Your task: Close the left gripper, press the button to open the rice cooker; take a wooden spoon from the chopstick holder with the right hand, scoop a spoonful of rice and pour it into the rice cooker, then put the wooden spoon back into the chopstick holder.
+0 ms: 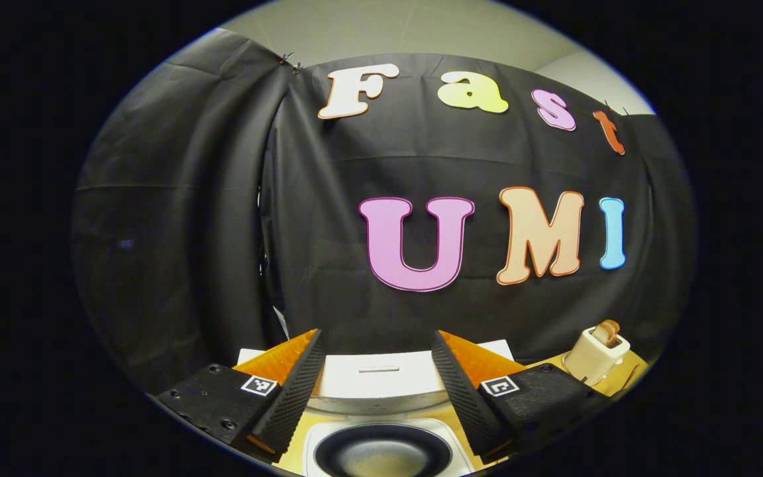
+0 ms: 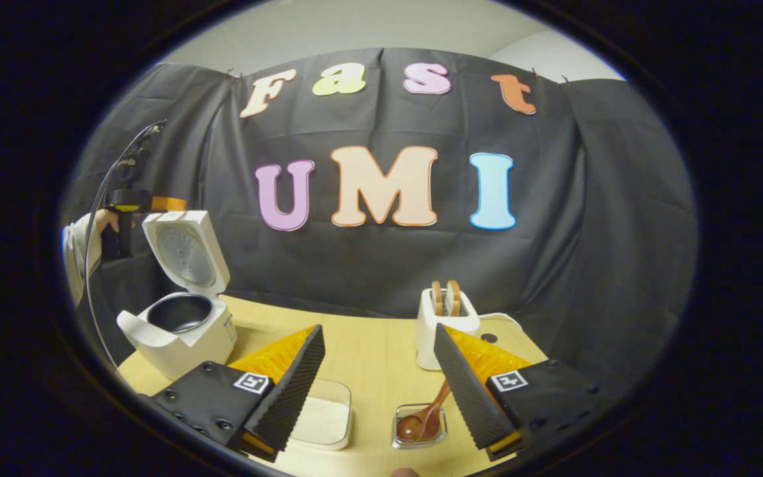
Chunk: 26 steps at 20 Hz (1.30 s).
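- The left hand-held gripper [image 1: 377, 391] hangs above the open rice cooker [image 1: 381, 450], fingers spread apart, nothing between them.
- The right hand-held gripper [image 2: 379, 391] is spread wide too, empty, over the worktop [image 2: 368, 344].
- A wooden spoon [image 2: 423, 417] stands in the clear chopstick holder [image 2: 419, 427], beside a container of rice [image 2: 322, 414].
- A toaster [image 2: 444, 321] holding 2 slices stands behind.

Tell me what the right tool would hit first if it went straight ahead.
Likely the toaster, just right of the line between the open right tool; otherwise bare table, then the cloth wall. Depth is unclear.
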{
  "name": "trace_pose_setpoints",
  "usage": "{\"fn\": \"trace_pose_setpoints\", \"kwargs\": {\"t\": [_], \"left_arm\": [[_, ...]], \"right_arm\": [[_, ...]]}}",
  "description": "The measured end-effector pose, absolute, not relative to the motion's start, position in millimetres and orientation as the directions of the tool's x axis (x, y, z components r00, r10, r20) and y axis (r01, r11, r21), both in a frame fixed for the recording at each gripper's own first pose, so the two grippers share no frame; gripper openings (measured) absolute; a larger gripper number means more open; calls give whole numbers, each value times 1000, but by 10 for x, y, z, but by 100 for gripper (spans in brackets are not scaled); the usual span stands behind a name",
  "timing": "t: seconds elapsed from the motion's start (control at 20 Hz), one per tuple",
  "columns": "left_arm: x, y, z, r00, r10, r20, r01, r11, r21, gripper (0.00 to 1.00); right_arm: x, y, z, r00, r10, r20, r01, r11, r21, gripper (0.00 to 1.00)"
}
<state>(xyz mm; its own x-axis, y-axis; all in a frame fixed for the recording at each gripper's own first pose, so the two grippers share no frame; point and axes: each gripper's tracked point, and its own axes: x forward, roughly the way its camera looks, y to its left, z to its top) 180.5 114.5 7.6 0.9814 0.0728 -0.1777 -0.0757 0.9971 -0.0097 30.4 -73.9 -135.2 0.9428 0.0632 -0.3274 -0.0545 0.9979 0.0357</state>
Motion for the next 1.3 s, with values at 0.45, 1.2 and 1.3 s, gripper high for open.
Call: {"fn": "trace_pose_setpoints", "kwargs": {"t": [0.45,1.2,1.3], "left_arm": [[1246,1056,-129,976,71,-207,-78,997,-24,94],[425,956,-1066,918,71,-390,-113,990,-85,94],[383,951,-1139,914,75,-398,-114,991,-74,94]], "right_arm": [[372,-493,-1304,943,128,-308,-117,992,55,100],[445,-165,-1305,928,217,-302,-199,976,90,100],[435,-147,-1300,927,222,-303,-204,975,89,100]]}}
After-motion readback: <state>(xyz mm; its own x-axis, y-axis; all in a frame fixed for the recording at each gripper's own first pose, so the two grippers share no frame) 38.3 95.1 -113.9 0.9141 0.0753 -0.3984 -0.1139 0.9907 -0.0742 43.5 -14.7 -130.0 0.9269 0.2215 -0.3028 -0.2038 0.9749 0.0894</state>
